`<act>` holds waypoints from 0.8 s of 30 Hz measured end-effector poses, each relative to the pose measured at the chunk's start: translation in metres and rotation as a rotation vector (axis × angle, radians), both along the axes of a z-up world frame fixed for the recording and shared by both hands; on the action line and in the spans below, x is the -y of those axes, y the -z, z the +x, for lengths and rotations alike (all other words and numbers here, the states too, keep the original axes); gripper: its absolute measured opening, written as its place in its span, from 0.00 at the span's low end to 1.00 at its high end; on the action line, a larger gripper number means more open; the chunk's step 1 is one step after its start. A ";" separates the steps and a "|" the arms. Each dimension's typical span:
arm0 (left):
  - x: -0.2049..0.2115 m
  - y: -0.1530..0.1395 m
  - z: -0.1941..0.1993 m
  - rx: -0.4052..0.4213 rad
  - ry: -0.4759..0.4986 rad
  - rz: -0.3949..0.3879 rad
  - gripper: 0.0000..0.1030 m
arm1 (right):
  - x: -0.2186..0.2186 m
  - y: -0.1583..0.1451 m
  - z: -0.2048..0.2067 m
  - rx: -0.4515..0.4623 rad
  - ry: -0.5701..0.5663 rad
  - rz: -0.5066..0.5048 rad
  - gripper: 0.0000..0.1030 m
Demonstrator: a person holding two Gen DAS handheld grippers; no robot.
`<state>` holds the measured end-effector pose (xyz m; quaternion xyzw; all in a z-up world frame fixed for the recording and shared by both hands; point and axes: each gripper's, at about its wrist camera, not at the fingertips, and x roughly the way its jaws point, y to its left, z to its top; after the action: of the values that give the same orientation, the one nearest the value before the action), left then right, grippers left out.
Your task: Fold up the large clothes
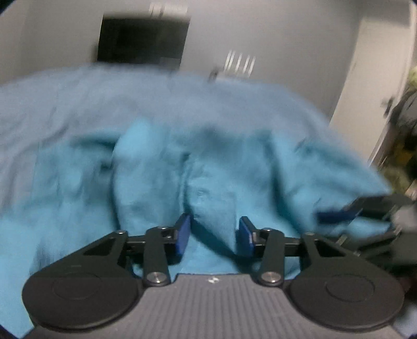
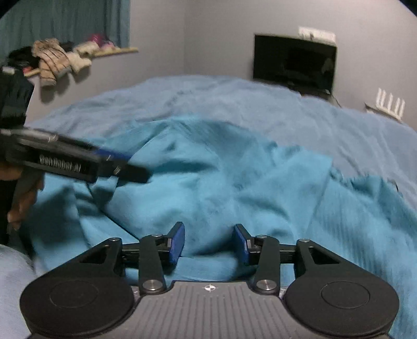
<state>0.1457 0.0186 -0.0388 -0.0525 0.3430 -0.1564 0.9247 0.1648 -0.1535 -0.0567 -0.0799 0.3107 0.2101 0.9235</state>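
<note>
A large turquoise fleece garment lies crumpled on the bed, and it fills the middle of the right wrist view too. My left gripper is low over it, jaws partly apart. A raised ridge of the fleece stands between the blue pads, and I see no pinch on it. The right wrist view shows this gripper side-on at the left, blurred, with a hand behind it. My right gripper hovers over the fleece with its jaws apart and nothing held. It also shows at the right edge of the left wrist view.
A paler blue bed cover spreads under the garment to the far wall. A dark screen stands behind the bed. A shelf with piled clothes hangs at the left, by a teal curtain. A white door is on the right.
</note>
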 end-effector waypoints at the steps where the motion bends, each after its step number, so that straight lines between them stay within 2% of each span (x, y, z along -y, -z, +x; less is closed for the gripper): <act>1: 0.000 0.008 0.004 -0.037 0.013 0.022 0.38 | 0.001 0.006 0.005 -0.026 0.014 0.004 0.48; 3: 0.002 0.017 0.006 -0.062 0.008 0.028 0.37 | 0.006 0.013 0.011 -0.071 0.026 0.051 0.47; 4: 0.004 0.017 0.006 -0.055 0.007 0.039 0.37 | 0.007 0.012 0.012 -0.065 0.028 0.064 0.47; 7: 0.010 0.015 0.001 -0.039 0.013 0.073 0.37 | 0.009 -0.005 0.002 0.041 0.032 0.092 0.46; 9: 0.010 0.016 0.000 -0.041 0.011 0.070 0.37 | 0.010 -0.012 0.001 0.077 0.040 0.102 0.46; 13: 0.008 0.013 0.002 -0.046 0.010 0.071 0.38 | 0.007 0.004 0.017 0.031 0.057 -0.005 0.45; 17: 0.007 0.017 0.010 -0.046 0.013 0.084 0.38 | 0.019 0.014 0.022 -0.010 0.088 0.015 0.45; 19: 0.006 0.017 0.010 -0.044 0.011 0.078 0.38 | 0.019 0.009 0.017 0.014 0.090 0.025 0.46; 22: 0.004 0.018 0.011 -0.042 0.006 0.067 0.38 | 0.022 -0.002 0.002 0.079 0.025 0.090 0.51; 24: 0.004 0.019 0.011 -0.042 0.007 0.071 0.38 | 0.018 -0.004 -0.007 0.087 -0.036 0.088 0.54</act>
<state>0.1563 0.0143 -0.0576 -0.0215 0.3679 -0.1463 0.9180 0.1581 -0.1713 -0.0526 -0.0540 0.2593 0.2362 0.9349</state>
